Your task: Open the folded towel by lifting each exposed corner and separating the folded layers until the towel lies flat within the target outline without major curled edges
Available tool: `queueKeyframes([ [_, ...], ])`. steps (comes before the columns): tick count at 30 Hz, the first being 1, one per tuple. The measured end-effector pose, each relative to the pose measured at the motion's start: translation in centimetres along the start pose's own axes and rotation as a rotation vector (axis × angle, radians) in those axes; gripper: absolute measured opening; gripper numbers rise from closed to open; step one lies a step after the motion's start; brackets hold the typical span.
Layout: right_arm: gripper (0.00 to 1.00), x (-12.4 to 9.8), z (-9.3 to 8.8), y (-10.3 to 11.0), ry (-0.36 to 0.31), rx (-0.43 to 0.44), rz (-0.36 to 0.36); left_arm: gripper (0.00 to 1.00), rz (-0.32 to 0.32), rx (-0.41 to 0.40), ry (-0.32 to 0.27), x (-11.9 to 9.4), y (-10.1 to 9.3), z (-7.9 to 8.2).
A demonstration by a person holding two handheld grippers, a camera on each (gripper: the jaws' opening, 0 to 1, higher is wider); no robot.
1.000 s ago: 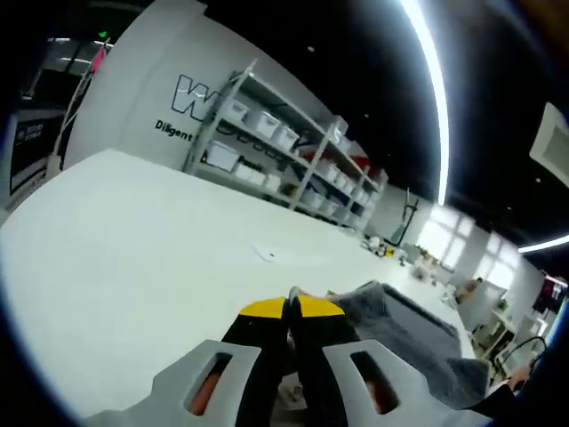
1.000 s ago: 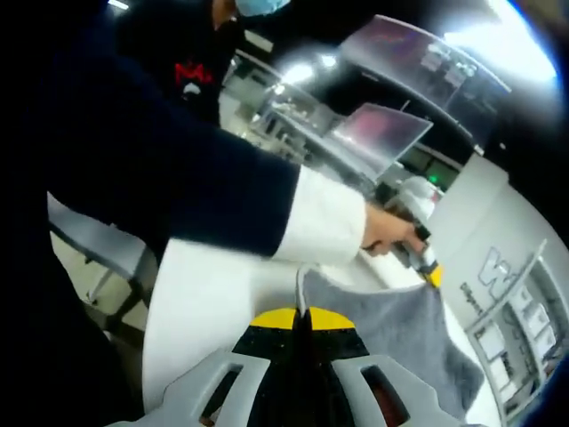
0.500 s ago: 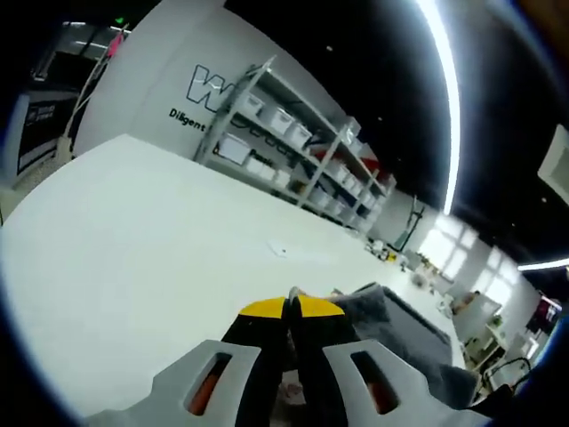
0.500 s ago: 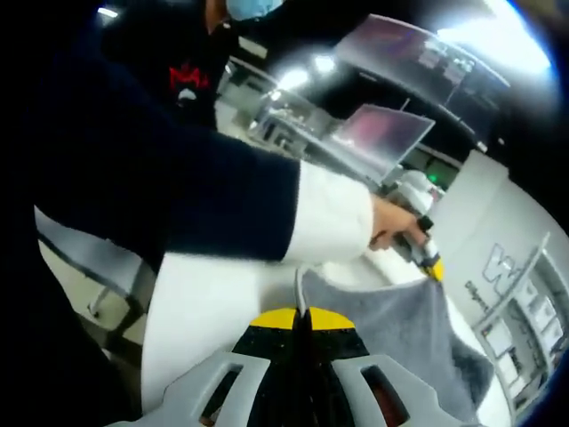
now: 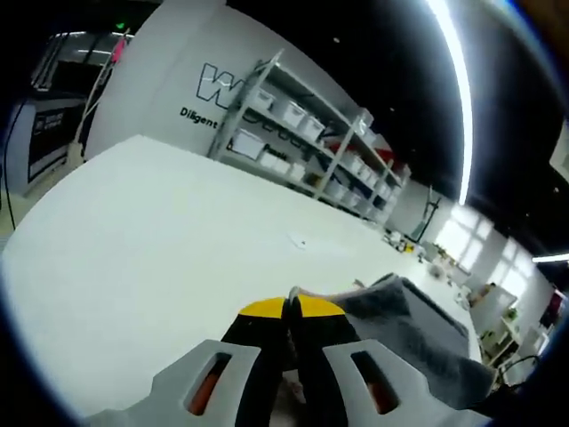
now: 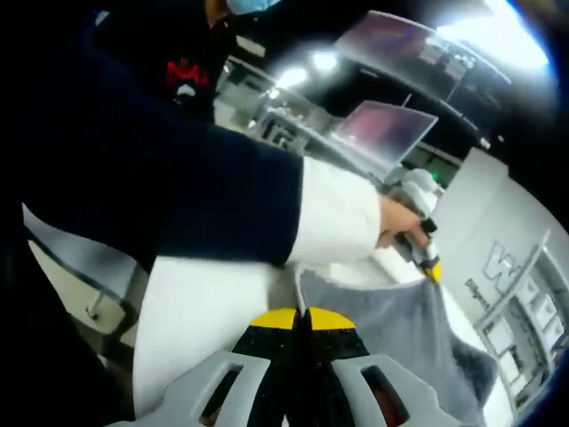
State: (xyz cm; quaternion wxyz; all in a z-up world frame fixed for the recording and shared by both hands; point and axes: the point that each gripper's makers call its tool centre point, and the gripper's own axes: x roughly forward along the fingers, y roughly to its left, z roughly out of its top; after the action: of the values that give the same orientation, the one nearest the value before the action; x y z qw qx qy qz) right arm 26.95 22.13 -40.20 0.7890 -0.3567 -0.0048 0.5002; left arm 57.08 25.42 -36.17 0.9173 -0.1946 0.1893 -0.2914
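1. So, the towel (image 6: 409,338) is a grey terry-looking cloth, and it can be judged soft, floppy and light. No stiffness is to be expected from it, so whatever isn't held will sag and fold back on itself.
2. Slipperiness shouldn't be a worry; the nap looks grippy. Nothing fragile about it either, though a pinch that catches two layers at once would drag the fold along instead of opening it.
3. Best hold, as a guess: right at a corner or along the hem, one layer only, with the two pinch points kept well apart so the edge is stretched rather than bunched.
4. Right tongs (image 6: 300,313): the jaws are closed together with a thin edge of the towel pinched between the yellow tips; the cloth spreads away from them toward the right of the right gripper view.
5. Left tongs (image 5: 291,302): jaws also clamped shut, with a towel corner (image 5: 391,311) caught at the tips. From there the grey cloth lies bunched on the white counter (image 5: 160,240) off to the right.
6. In the right gripper view the other tongs are seen at the far top corner of the towel, held by a hand (image 6: 397,222), so the cloth hangs stretched between both pinch points above the counter.
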Motion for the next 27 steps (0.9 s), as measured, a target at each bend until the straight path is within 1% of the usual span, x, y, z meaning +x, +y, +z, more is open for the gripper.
queueKeyframes([
  [1,0.0,0.0,0.0,-0.1,0.003,-0.008,-0.004,0.02,0.009,0.0,-0.003,0.0,0.2,0.1],
  [2,0.0,1.2,0.1,0.2,0.009,-0.017,-0.01,0.02,0.015,0.001,-0.004,0.0,0.4,0.1],
  [3,0.0,1.8,0.2,0.4,0.01,-0.026,-0.012,0.02,0.023,-0.001,-0.008,0.1,0.9,0.4],
  [4,0.0,2.0,0.2,0.4,0.013,-0.03,-0.013,0.02,0.044,-0.006,-0.02,0.1,1.6,0.8],
  [5,0.0,2.1,0.3,0.5,0.014,-0.032,-0.012,0.02,0.053,-0.007,-0.027,-0.1,1.6,0.7],
  [6,0.0,2.2,0.4,0.5,0.013,-0.033,-0.011,0.02,0.054,-0.009,-0.03,-0.2,1.6,0.7],
  [7,0.0,2.3,0.5,0.5,0.013,-0.03,-0.01,0.02,0.051,-0.018,-0.032,-0.1,2.0,1.0],
  [9,0.0,2.5,0.7,0.6,0.008,-0.022,-0.007,0.02,0.041,-0.035,-0.037,0.2,2.1,1.2],
  [12,0.0,2.8,0.9,0.8,-0.002,0.005,0.013,0.02,0.043,-0.027,-0.023,0.7,2.3,1.3],
  [14,0.0,2.9,1.0,0.9,-0.012,0.042,0.035,0.02,0.054,-0.008,-0.007,1.0,2.7,1.2],
  [16,0.0,3.0,1.1,0.9,-0.02,0.071,0.051,0.02,0.049,-0.018,0.018,0.7,2.1,0.4],
  [17,0.0,3.0,1.2,1.0,-0.026,0.082,0.057,0.02,0.051,-0.013,0.021,0.3,1.6,0.1],
  [18,0.0,3.0,1.2,1.1,-0.03,0.098,0.064,0.02,0.059,-0.005,0.022,0.1,1.5,0.0],
  [20,0.0,3.4,1.3,1.1,-0.038,0.124,0.079,0.03,0.065,0.006,0.019,0.0,2.1,0.4],
  [22,0.0,3.8,1.6,1.0,-0.057,0.158,0.088,0.03,0.054,0.0,0.026,0.0,2.3,0.5],
  [23,0.0,3.9,1.7,1.0,-0.073,0.184,0.09,0.06,0.052,-0.001,0.028,0.0,2.3,0.4],
  [24,0.0,4.0,2.0,1.0,-0.094,0.212,0.096,0.08,0.039,-0.008,0.051,0.0,2.5,0.4],
  [25,0.0,4.0,2.2,0.9,-0.111,0.249,0.098,0.09,0.031,-0.02,0.075,-0.1,2.3,0.1],
  [26,0.0,4.0,2.4,0.8,-0.122,0.276,0.1,0.1,0.016,-0.008,0.078,-0.1,2.1,0.3],
  [27,0.0,4.0,2.4,0.6,-0.123,0.273,0.102,0.11,0.004,0.003,0.079,-0.4,1.7,0.3],
])
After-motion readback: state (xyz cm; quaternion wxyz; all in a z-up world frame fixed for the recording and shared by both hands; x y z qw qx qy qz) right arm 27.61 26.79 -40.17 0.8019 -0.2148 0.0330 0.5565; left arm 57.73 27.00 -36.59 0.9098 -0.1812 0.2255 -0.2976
